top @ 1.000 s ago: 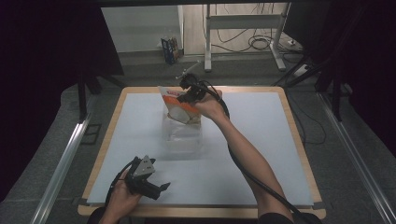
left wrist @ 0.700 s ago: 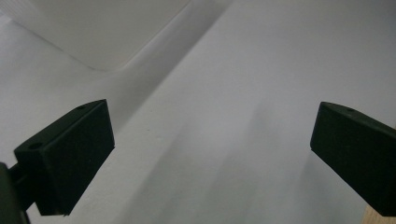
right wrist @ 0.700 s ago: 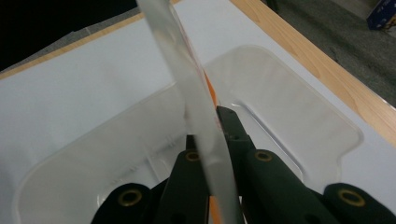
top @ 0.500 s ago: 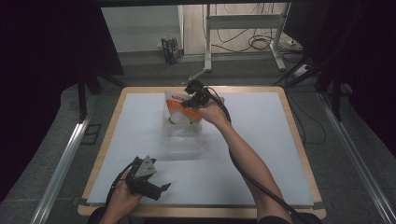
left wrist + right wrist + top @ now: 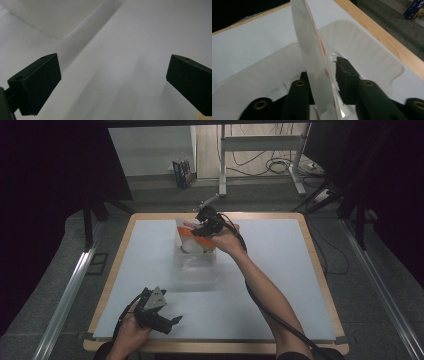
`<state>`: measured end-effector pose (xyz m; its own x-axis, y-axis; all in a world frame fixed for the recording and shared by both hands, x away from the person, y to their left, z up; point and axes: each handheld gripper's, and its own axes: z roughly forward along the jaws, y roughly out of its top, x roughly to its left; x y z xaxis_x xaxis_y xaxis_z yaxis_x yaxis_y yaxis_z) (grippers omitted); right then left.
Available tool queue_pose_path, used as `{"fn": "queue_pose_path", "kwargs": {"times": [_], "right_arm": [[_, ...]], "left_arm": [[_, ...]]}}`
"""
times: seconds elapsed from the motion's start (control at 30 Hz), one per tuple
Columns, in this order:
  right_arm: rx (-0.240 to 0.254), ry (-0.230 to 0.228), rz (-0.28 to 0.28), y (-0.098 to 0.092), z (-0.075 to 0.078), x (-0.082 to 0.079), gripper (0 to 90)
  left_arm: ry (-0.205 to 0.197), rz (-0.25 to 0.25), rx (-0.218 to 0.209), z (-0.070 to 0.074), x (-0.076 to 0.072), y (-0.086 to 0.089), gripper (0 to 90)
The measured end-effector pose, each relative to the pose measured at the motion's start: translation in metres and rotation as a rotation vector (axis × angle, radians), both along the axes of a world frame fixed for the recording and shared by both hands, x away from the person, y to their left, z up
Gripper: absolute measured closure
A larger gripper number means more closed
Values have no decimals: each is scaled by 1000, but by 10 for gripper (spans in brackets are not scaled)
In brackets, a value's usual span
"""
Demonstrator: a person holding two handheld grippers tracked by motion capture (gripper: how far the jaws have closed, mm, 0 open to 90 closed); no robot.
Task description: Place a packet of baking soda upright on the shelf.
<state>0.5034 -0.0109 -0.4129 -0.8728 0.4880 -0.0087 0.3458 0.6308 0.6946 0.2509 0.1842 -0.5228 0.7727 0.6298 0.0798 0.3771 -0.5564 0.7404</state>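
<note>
At the bottom left of the high view, the left gripper [image 5: 161, 319] lies low over the white table [image 5: 280, 290] in the person's left hand [image 5: 129, 332]. In the left gripper view its two black jaws stand wide apart with nothing but bare white surface between them.

Farther up, near the middle of that view, a clear plastic tray [image 5: 196, 270] sits on the table. At its far end a flat packet [image 5: 192, 236], white with orange and red print, stands on edge in the tray, its long axis roughly upright and tilted a little. In the right gripper view the packet [image 5: 312, 62] rises from the bottom centre to the top edge, edge-on to the camera, printed face turned to the right of the frame.

The right gripper [image 5: 202, 231] reaches the packet from the right, the forearm running diagonally down to the lower right of the high view. Its jaws have just been opening: they straddle the packet's lower part, the right jaw standing a little off the printed face, the left close behind the plain face; whether that one touches it I cannot tell.

Beyond the table's wooden rim a small dark box [image 5: 182, 173] stands on the floor at the upper middle, with cables [image 5: 280, 166] and metal frame legs to its right.
</note>
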Motion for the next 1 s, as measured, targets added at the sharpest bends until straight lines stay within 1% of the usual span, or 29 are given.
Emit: {"fn": "queue_pose_path", "kwargs": {"times": [0.2,0.33,0.47,0.7,1.0], "right_arm": [[12,-39,6,-2,5,-3,454],[23,-54,0,-6,6,-4,375],[44,-55,-3,-12,8,-5,329],[73,-60,3,-20,14,-10,283],[88,-72,23,-27,22,-19,232]], "left_arm": [[6,1,-7,1,0,0,0],[8,3,-2,1,0,-1,0],[10,7,16,0,0,-1,0],[13,10,21,1,0,-2,0],[10,11,23,2,-1,-2,0]]}}
